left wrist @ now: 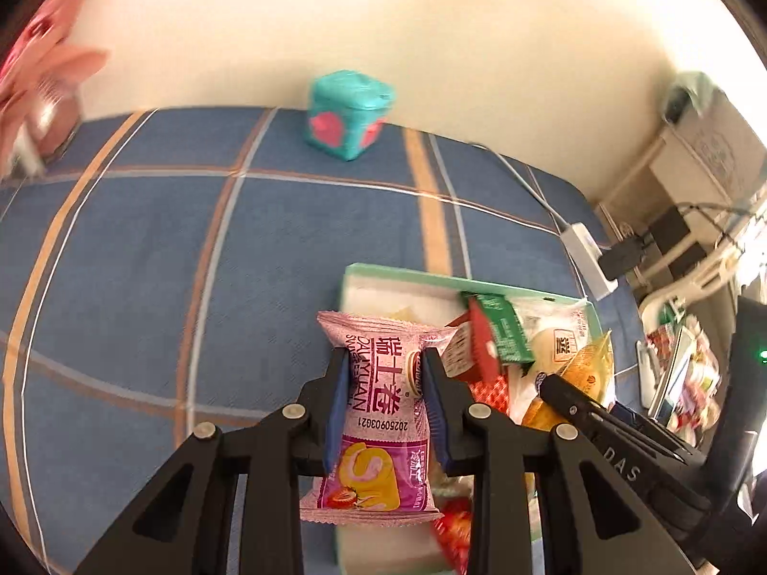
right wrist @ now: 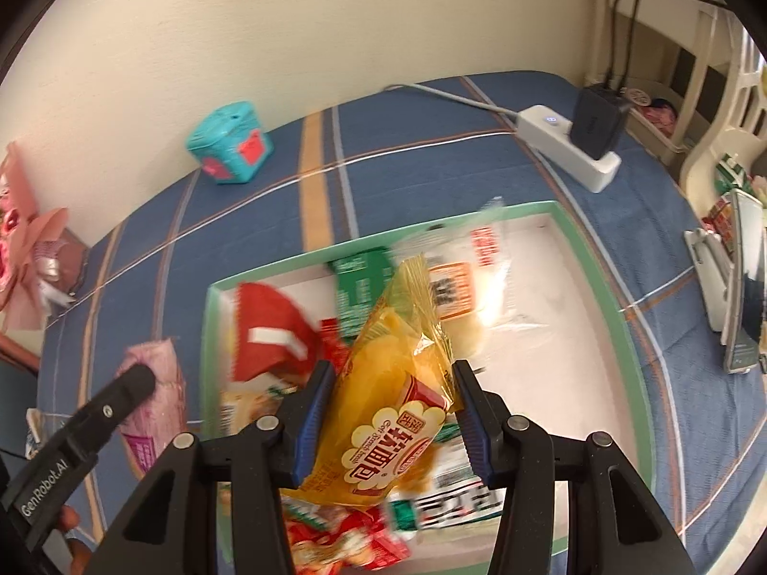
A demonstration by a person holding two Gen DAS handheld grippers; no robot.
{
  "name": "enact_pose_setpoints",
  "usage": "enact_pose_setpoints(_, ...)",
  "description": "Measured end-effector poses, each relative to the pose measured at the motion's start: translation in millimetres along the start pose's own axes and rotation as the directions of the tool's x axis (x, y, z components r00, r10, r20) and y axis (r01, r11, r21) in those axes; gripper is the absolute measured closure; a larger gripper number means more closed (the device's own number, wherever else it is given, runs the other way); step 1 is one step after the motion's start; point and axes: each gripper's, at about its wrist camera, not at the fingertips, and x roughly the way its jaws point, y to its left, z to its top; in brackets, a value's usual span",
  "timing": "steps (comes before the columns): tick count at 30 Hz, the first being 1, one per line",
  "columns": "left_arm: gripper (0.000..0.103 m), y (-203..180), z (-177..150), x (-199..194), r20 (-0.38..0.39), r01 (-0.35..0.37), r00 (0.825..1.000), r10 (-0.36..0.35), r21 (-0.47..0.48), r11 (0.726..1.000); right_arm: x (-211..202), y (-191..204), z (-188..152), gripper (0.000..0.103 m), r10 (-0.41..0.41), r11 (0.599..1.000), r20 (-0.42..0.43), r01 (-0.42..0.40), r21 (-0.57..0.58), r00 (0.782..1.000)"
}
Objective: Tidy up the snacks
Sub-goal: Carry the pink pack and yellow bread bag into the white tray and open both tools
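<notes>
My left gripper (left wrist: 381,362) is shut on a pink Swiss-roll snack packet (left wrist: 378,412), which hangs at the left edge of the green-rimmed tray (left wrist: 407,274). In the right wrist view my right gripper (right wrist: 390,373) is shut on a yellow soft-bread packet (right wrist: 388,393) held over the same tray (right wrist: 594,258). Red (right wrist: 268,330), green (right wrist: 357,282) and clear white (right wrist: 479,282) snack packets lie heaped in the tray. The left gripper's finger (right wrist: 115,397) and the pink packet (right wrist: 153,383) show at the left of the right wrist view, and the right gripper (left wrist: 575,397) shows at the right of the left wrist view.
The tray lies on a blue plaid cloth (left wrist: 144,263). A teal cube box (left wrist: 347,115) stands by the wall at the back. A white power strip (right wrist: 565,146) with a black plug and cable lies at the back right. Pink wrapping (right wrist: 29,249) sits at the far left.
</notes>
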Motion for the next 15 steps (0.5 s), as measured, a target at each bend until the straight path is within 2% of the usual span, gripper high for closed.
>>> enact_pose_setpoints(10, 0.072, -16.8, 4.8, 40.7, -0.054, 0.033, 0.998, -0.031, 0.041, 0.999, 13.5, -12.5, 7.4, 0.051, 0.027, 0.999, 0.008, -0.028, 0.030, 1.000)
enact_pose_setpoints(15, 0.072, -21.6, 4.1, 54.7, -0.082, 0.063, 0.995, -0.061, 0.028, 0.998, 20.0, -8.9, 9.4, 0.051, 0.005, 1.000, 0.002, -0.005, 0.018, 1.000)
